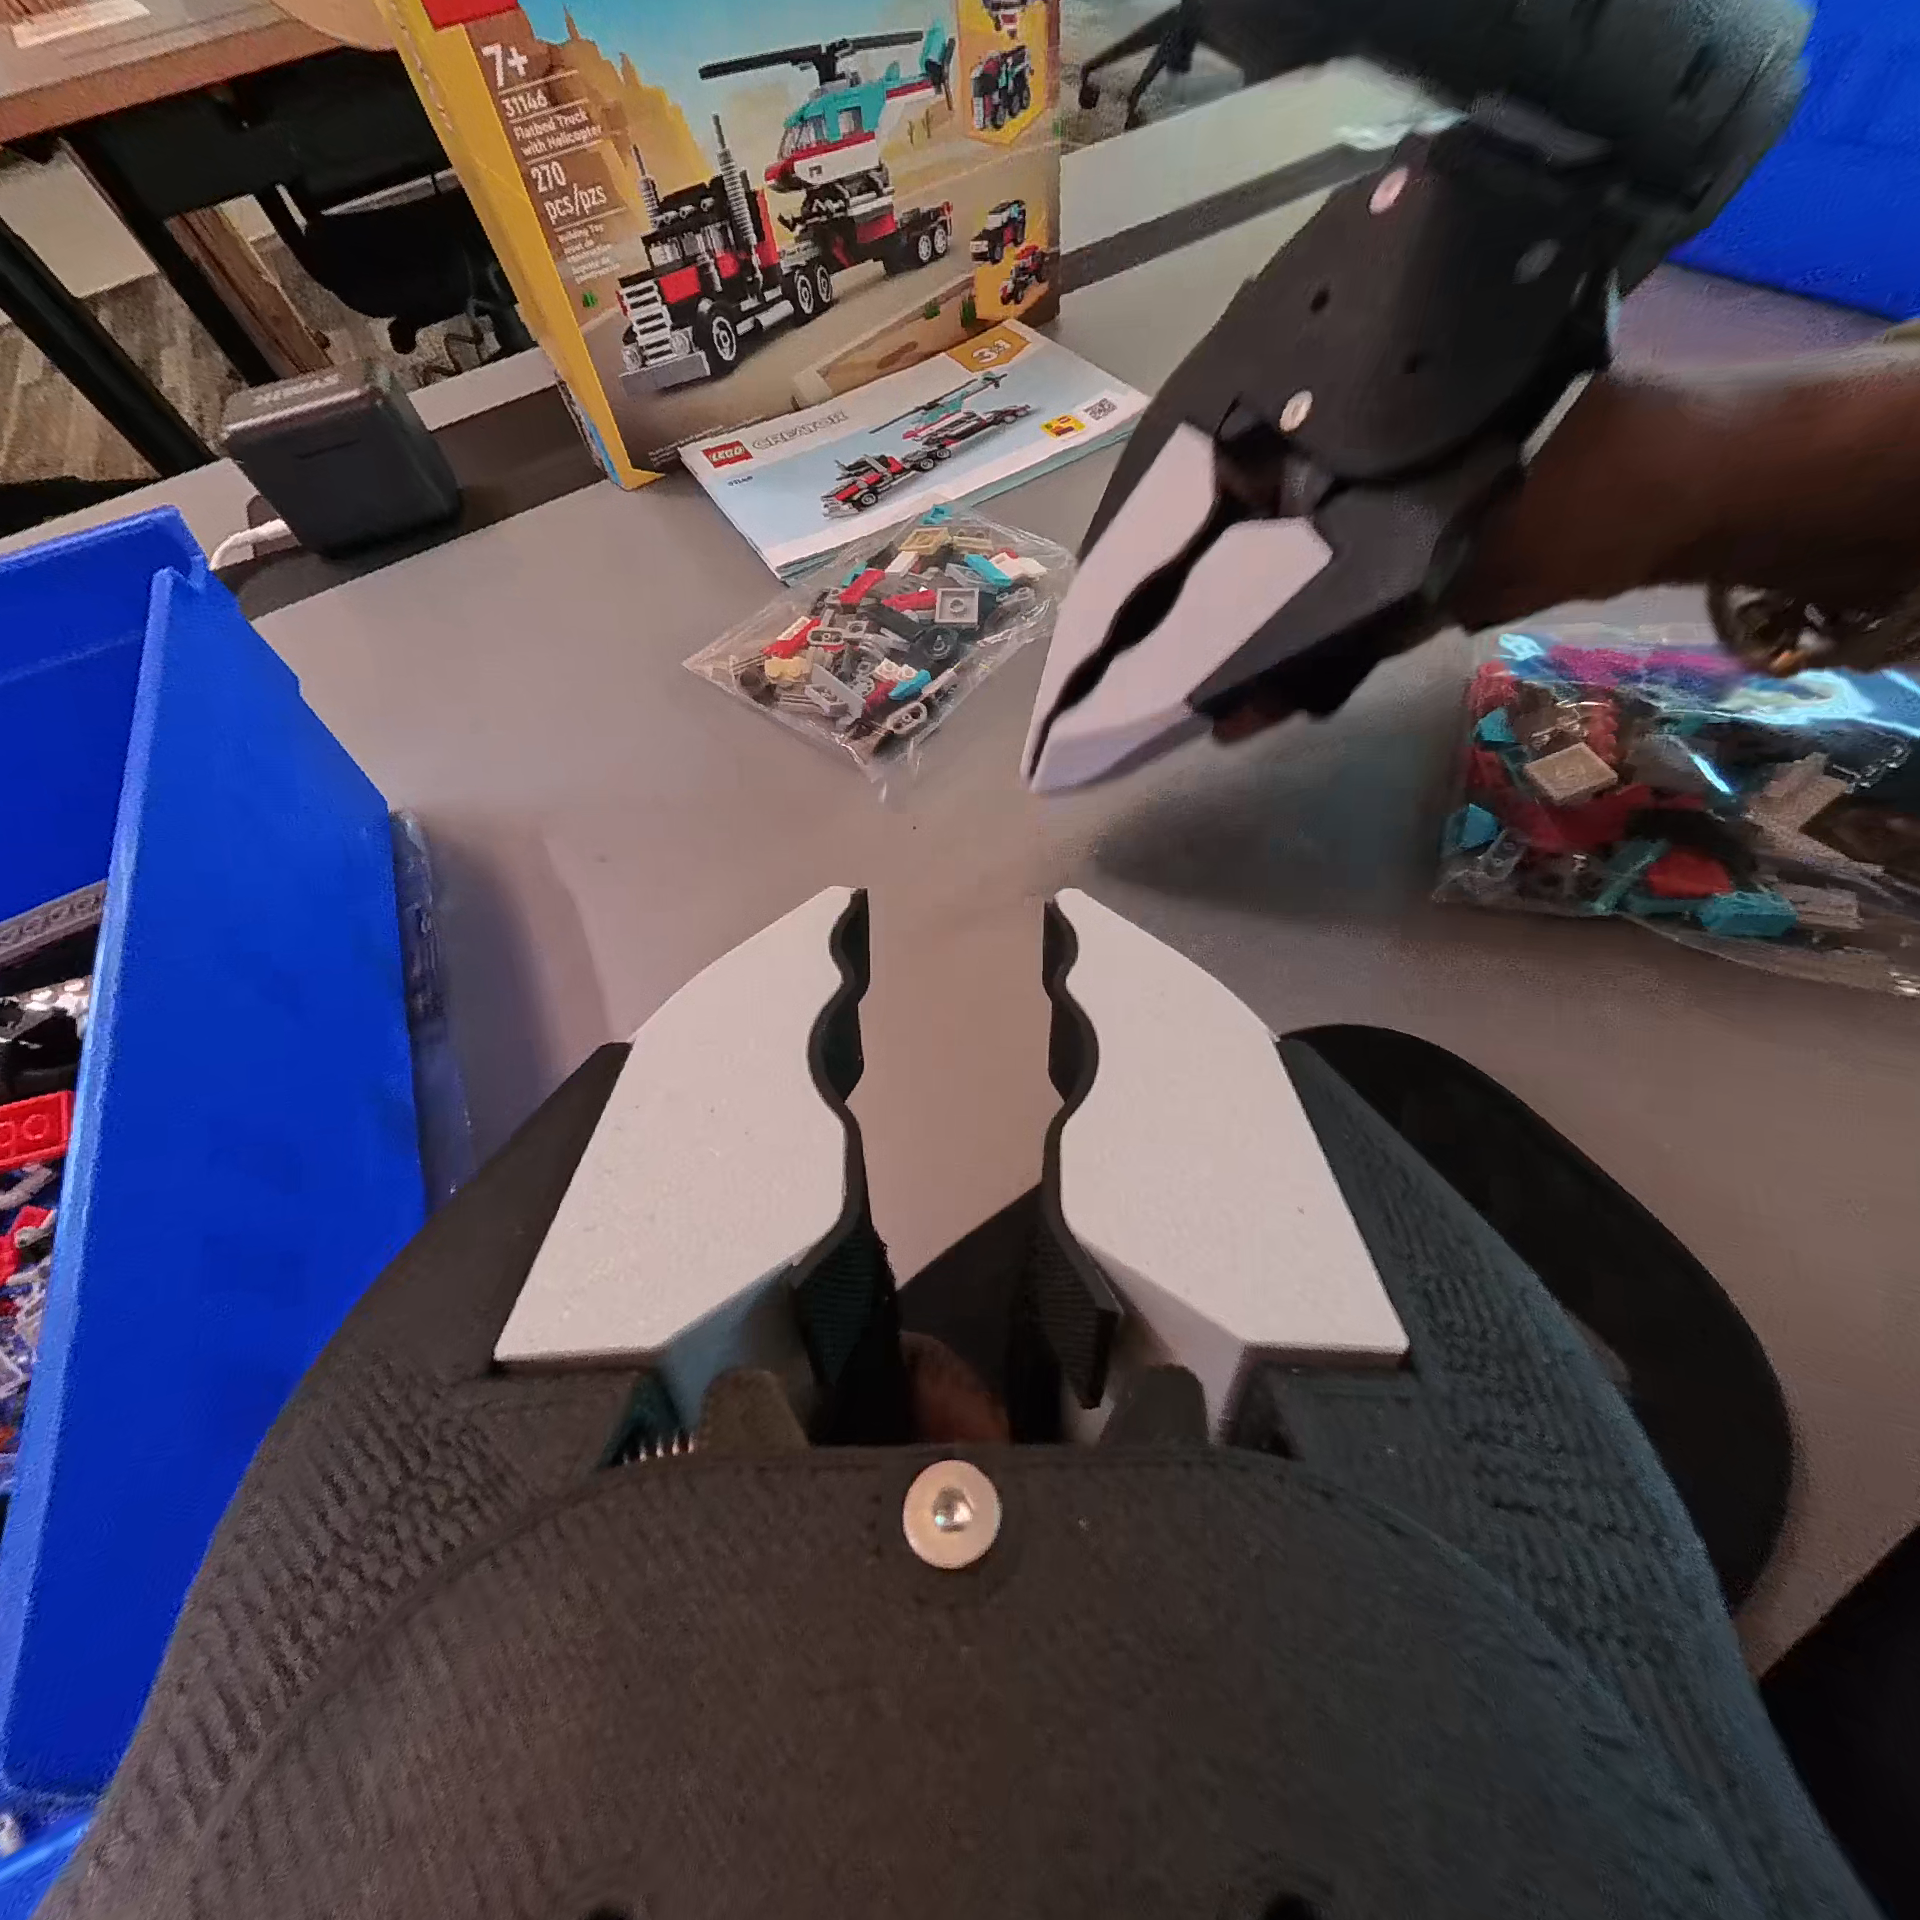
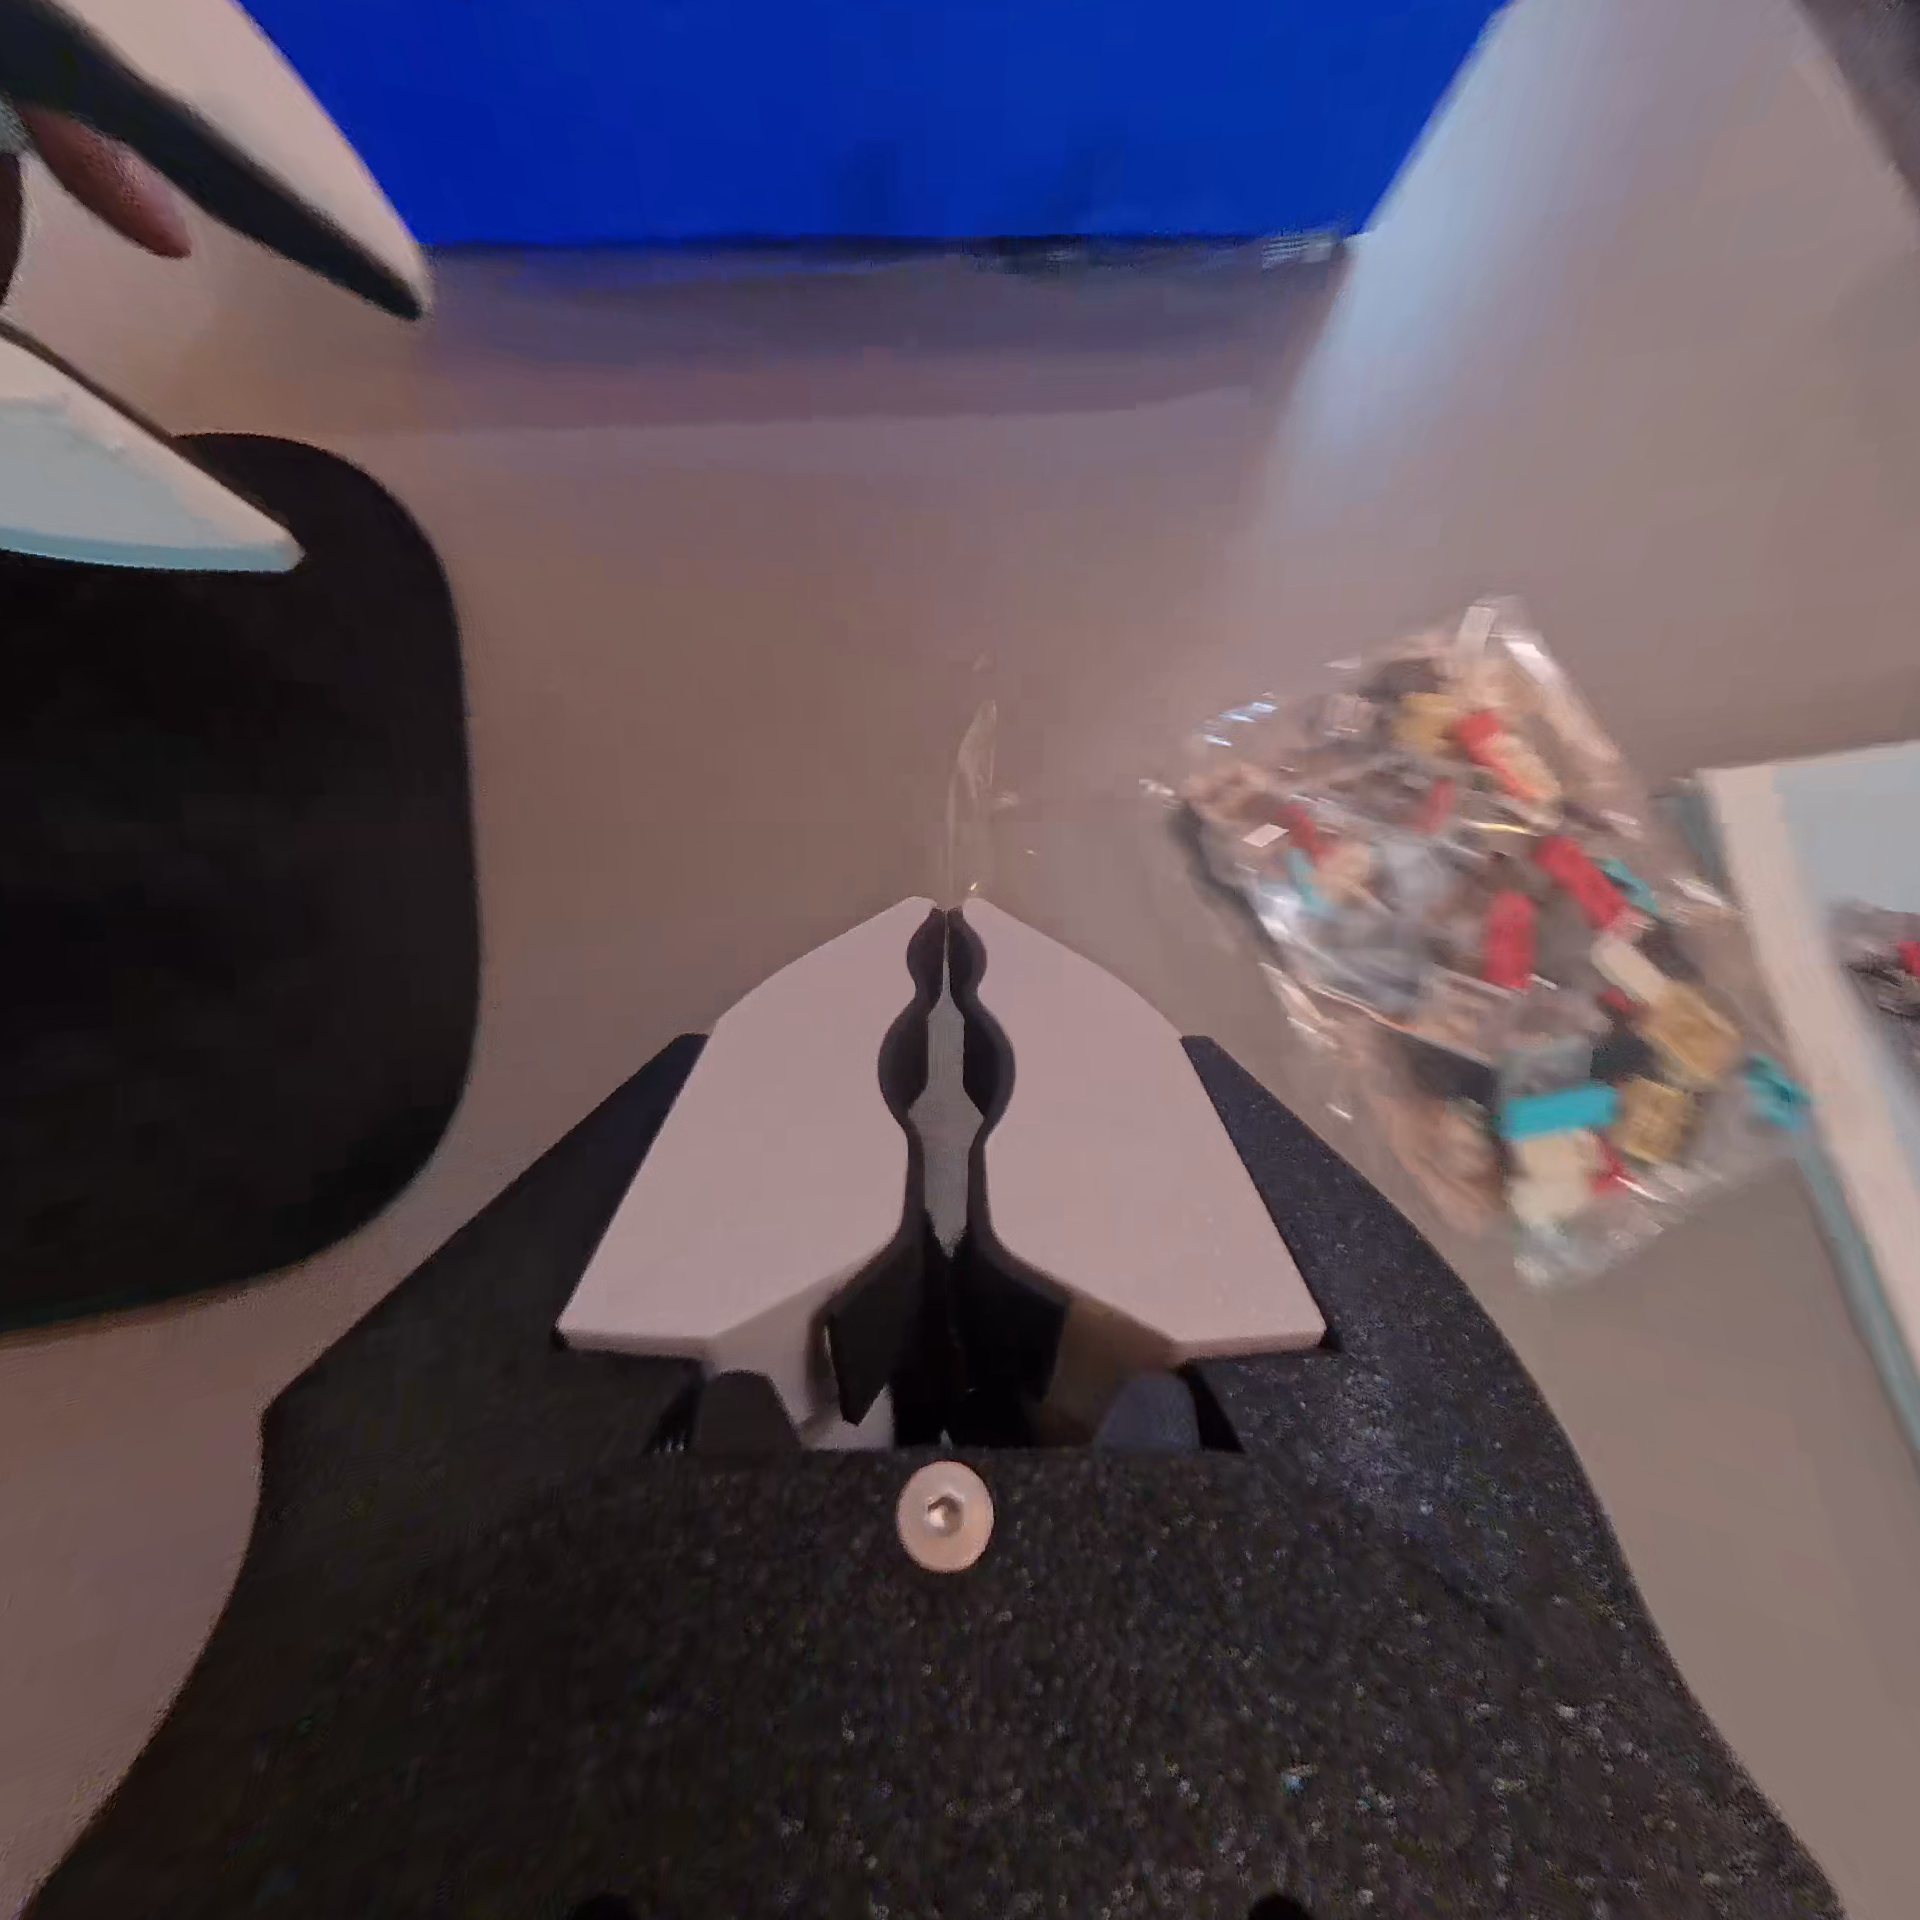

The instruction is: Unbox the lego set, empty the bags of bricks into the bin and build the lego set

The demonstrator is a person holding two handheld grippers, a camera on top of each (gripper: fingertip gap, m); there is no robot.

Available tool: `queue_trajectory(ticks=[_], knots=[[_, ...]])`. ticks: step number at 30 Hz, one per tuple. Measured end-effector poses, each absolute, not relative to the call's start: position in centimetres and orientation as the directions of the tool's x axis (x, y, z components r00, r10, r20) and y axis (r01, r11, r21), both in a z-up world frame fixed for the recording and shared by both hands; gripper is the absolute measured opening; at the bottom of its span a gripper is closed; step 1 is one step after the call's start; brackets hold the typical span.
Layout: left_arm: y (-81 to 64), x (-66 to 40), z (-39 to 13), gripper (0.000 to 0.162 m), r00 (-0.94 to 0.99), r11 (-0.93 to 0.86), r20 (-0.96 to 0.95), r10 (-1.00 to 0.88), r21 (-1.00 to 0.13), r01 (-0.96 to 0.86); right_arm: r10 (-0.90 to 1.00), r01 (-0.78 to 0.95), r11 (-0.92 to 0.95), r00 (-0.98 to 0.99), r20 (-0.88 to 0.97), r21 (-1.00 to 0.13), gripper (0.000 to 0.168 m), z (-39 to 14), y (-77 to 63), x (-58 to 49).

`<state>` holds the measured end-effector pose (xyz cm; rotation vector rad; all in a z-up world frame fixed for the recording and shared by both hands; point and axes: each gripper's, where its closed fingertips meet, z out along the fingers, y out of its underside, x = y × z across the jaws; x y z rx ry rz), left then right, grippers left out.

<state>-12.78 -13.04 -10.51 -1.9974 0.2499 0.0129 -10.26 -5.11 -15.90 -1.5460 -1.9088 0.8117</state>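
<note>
My left gripper [image 1: 956, 899] is open over the grey table [image 1: 623, 831], with nothing between its fingers. It also shows at the top left of the right wrist view [image 2: 353, 431]. My right gripper [image 2: 948, 909] is shut, and a thin sliver of clear plastic film [image 2: 971, 790] sticks out from its closed tips. In the left wrist view the right gripper [image 1: 1039, 769] hovers just right of a small sealed bag of bricks [image 1: 883, 634]. That bag lies to the right in the right wrist view [image 2: 1455, 935]. A fuller bag of bricks [image 1: 1662, 800] lies at the far right.
A blue bin [image 1: 239, 935] with loose bricks [image 1: 31, 1143] stands at the left and shows ahead in the right wrist view [image 2: 831, 104]. The set's box [image 1: 748, 208] stands at the back with the booklet [image 1: 914, 447] in front. A black pad [image 1: 1558, 1247] lies under my left gripper. The gap from one gripper's tips to the other's is roughly 10 cm.
</note>
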Motion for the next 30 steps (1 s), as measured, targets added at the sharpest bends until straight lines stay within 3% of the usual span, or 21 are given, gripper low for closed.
queue_trajectory(ticks=[6,11,14,20,30], knots=[[-11.9,-12.4,-10.4,0.032,0.975,-0.388,-0.107,-0.195,-0.905,-0.177,0.948,0.621,-0.005,0.253,0.194,-0.784,0.000,-11.2,9.6,-3.7],[-11.1,-11.7,-10.6,0.032,0.969,-0.389,-0.108,-0.224,-0.902,-0.190,0.707,0.497,-0.237,0.678,0.203,-0.835,0.000,-8.9,25.2,6.6],[-10.8,-11.6,-10.6,0.032,0.969,-0.392,-0.109,-0.221,-0.900,-0.190,0.533,0.360,-0.350,0.836,0.132,-0.865,0.000,-8.4,32.9,11.8],[-10.2,-12.1,-10.9,0.032,0.976,-0.414,-0.097,-0.197,-0.894,-0.172,0.257,0.129,-0.546,0.966,-0.019,-0.828,0.000,-12.5,43.6,19.4],[-9.3,-12.7,-11.6,0.032,0.976,-0.446,-0.094,-0.194,-0.878,-0.173,0.180,0.187,-0.670,0.980,0.087,-0.718,0.002,-17.2,45.7,23.6]])
